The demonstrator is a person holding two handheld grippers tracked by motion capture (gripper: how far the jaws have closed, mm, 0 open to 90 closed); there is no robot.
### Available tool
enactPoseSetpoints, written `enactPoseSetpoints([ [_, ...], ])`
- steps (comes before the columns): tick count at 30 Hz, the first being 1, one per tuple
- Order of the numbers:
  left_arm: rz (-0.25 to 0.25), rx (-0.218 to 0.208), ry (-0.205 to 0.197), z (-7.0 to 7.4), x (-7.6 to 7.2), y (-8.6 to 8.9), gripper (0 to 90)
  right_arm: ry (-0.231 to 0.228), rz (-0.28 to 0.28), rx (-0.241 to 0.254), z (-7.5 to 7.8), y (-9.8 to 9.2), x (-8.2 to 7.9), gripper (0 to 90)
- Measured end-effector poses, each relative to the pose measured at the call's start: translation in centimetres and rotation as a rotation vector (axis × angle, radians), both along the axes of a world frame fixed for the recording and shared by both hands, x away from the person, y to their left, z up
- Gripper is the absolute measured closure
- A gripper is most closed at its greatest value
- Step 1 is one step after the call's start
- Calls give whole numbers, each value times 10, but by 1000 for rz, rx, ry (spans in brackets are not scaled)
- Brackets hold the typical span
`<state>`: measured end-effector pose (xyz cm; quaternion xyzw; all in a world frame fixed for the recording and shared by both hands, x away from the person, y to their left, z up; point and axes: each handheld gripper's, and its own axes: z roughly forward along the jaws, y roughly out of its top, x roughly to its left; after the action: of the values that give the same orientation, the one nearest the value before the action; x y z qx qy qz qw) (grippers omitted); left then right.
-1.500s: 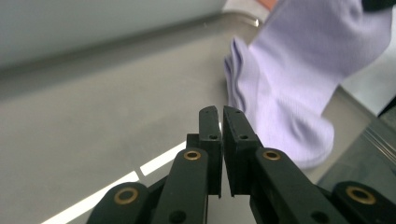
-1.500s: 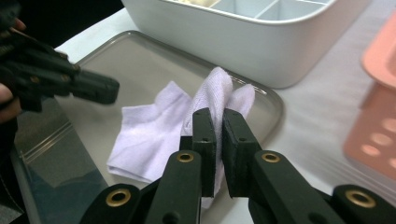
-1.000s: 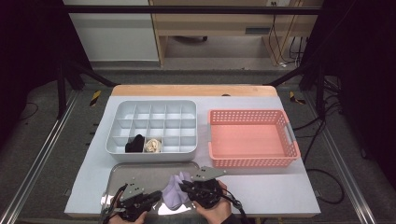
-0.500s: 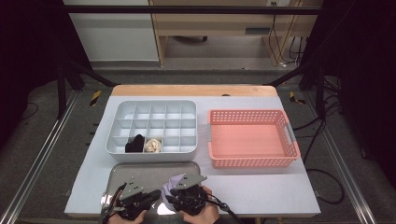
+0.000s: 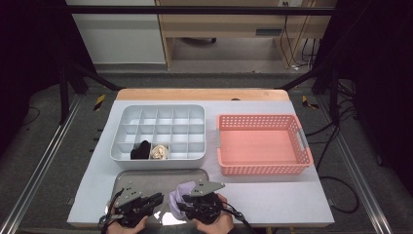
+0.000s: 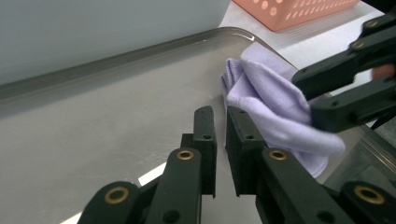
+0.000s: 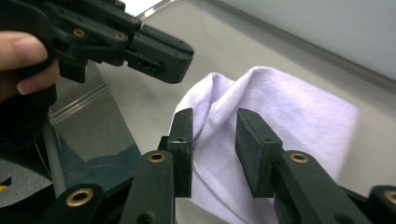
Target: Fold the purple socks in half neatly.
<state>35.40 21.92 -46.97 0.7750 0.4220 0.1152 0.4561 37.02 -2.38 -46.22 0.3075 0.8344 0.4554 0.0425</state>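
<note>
Presently, on the steel tray (image 5: 146, 179) at six o'clock on the table: one lavender cloth (image 5: 181, 194), crumpled, at the tray's right end. Right gripper (image 7: 214, 140): jaws part-open astride a raised fold of the cloth, which lies between them; whether the pads press on it cannot be told. Left gripper (image 6: 221, 140): jaws have just been opening to a narrow gap, nothing between them, cloth just beside at two o'clock in the left gripper view. Grey divided box (image 5: 160, 127) at eleven o'clock, holding a black item (image 5: 141, 150) and a cream item (image 5: 159, 152). Pink basket (image 5: 263, 144) at one o'clock.
</note>
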Motion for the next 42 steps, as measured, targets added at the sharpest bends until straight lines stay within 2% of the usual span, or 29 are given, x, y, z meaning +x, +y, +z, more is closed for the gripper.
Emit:
enactPoseSetpoints([
  [2,-12,9,10,-2,-1,-2,809,-5,3,-27,-4,5,0,742],
  [5,-37,34,22,-7,-1,-8,806,-1,19,-34,-8,7,1,870],
  [7,-44,51,24,-9,0,-11,806,-4,18,-28,-7,5,1,884],
  [12,-50,74,28,-12,1,-16,818,-25,39,26,7,2,0,887],
  [15,-51,83,28,-13,1,-16,828,-10,91,42,9,6,-3,885],
  [21,-34,69,26,-11,4,-13,833,45,126,-28,-10,14,-4,863],
  [23,-22,52,19,-7,5,-10,830,59,123,-28,-14,15,-3,843],
  [26,-3,21,1,-1,5,-5,821,53,126,-22,-12,15,-4,772],
  [29,2,-2,-24,10,4,-3,813,34,119,-9,-5,10,-5,696],
  [33,-17,-19,-48,23,3,-8,814,1,65,35,10,-9,-2,724],
  [35,-39,-24,-46,26,3,-15,823,-15,27,33,13,-17,0,747],
  [37,-68,-11,-36,25,3,-27,838,-22,-12,11,10,-23,3,795],
  [40,-98,34,-14,17,3,-40,861,-14,-26,-26,0,-25,4,823],
  [42,-101,62,5,10,3,-42,870,-9,-31,-41,-7,-25,4,837],
])
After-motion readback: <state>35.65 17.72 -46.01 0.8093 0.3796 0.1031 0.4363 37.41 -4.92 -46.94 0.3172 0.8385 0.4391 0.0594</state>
